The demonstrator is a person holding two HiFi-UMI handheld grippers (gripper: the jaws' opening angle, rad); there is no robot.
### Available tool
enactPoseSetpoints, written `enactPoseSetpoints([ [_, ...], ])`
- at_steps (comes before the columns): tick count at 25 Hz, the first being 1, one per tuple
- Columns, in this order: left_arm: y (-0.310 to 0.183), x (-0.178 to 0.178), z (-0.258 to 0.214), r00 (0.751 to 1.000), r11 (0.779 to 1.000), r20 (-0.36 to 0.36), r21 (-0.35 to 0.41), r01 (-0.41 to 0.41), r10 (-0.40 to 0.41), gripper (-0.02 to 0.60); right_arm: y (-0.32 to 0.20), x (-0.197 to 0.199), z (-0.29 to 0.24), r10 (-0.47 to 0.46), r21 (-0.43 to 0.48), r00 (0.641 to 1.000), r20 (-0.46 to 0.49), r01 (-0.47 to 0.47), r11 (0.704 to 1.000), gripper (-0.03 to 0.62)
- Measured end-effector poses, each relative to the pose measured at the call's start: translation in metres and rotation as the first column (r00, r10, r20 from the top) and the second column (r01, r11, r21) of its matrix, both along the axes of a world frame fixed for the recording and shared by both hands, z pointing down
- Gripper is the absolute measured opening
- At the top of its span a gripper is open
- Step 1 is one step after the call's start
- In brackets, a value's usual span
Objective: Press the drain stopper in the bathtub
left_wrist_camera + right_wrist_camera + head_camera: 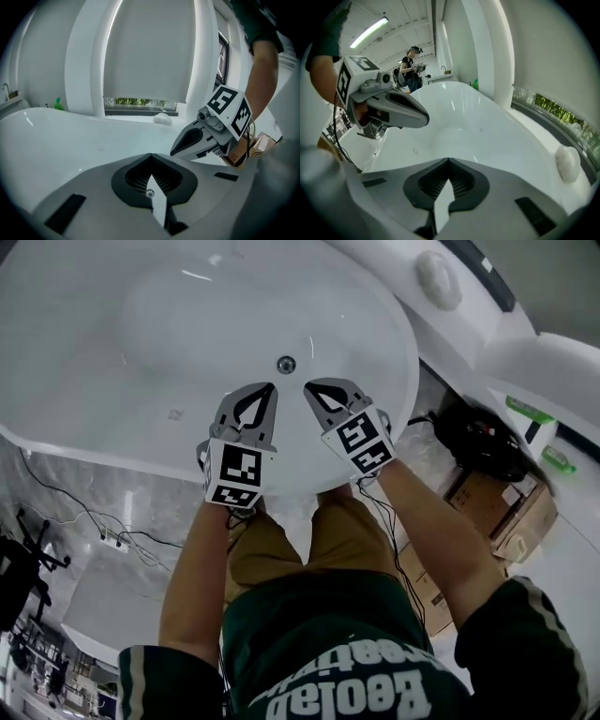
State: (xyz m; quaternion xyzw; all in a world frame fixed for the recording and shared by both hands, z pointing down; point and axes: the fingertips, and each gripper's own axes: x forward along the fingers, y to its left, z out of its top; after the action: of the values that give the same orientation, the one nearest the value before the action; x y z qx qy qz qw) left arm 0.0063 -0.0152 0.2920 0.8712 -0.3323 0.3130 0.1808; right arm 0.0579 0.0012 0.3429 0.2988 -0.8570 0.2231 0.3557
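At the tub's bottom: drain stopper (286, 364), a small round metal disc, uncovered, nothing touching it.
Bathtub (84, 381): white, oval, glossy; the stopper sits on its floor, toward the person's side.
Left gripper (270, 387): jaws clenched tip to tip, nothing between them; held above the tub's near side, just left of the stopper in the head view, clear of it.
Right gripper (309, 386): jaws likewise closed and empty; close beside the left gripper, tips angled toward each other, just right of the stopper, clear of it.
White lump (567, 163): on the tub's far ledge, below the window.
Cardboard boxes (492, 507): on the floor, right of the tub.
Cables (89, 517): on the floor, left of the person.
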Motion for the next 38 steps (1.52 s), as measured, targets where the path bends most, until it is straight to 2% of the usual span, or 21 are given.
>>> enactPoseSetpoints([
  [7, 0.005, 0.002, -0.073, 1.000, 0.999, -0.008, 0.051, -0.015, 0.016, 0.005, 0.007, -0.005, -0.092, 0.014, 0.087, 0.999, 0.049, -0.019, 0.996, 0.012],
  [12, 0.003, 0.008, -0.133, 1.000, 0.992, -0.017, 0.127, -0.023, 0.025, 0.005, 0.005, -0.002, -0.157, 0.024, 0.160, 0.996, 0.090, -0.038, 0.986, 0.014],
  [19, 0.018, 0.010, -0.204, 0.998, 0.984, -0.049, 0.176, -0.025, 0.034, 0.005, 0.008, 0.004, -0.246, 0.060, 0.247, 0.985, 0.162, -0.099, 0.964, 0.012],
  [23, 0.022, 0.014, -0.240, 0.998, 0.975, -0.044, 0.218, -0.035, 0.045, 0.005, 0.004, 0.008, -0.296, 0.060, 0.318, 0.975, 0.212, -0.127, 0.940, 0.014],
  [29, 0.028, 0.034, -0.287, 0.994, 0.963, -0.096, 0.269, -0.032, 0.059, 0.005, 0.004, 0.015, -0.345, 0.047, 0.384, 0.966, 0.253, -0.145, 0.912, 0.014],
  [33, 0.026, 0.041, -0.316, 0.990, 0.953, -0.137, 0.303, 0.011, 0.032, 0.005, 0.008, 0.021, -0.366, 0.018, 0.432, 0.966, 0.258, -0.132, 0.892, 0.014],
  [38, 0.029, 0.049, -0.341, 0.990, 0.934, -0.138, 0.356, 0.008, 0.044, 0.005, 0.017, 0.028, -0.389, -0.013, 0.483, 0.968, 0.249, -0.112, 0.868, 0.014],
])
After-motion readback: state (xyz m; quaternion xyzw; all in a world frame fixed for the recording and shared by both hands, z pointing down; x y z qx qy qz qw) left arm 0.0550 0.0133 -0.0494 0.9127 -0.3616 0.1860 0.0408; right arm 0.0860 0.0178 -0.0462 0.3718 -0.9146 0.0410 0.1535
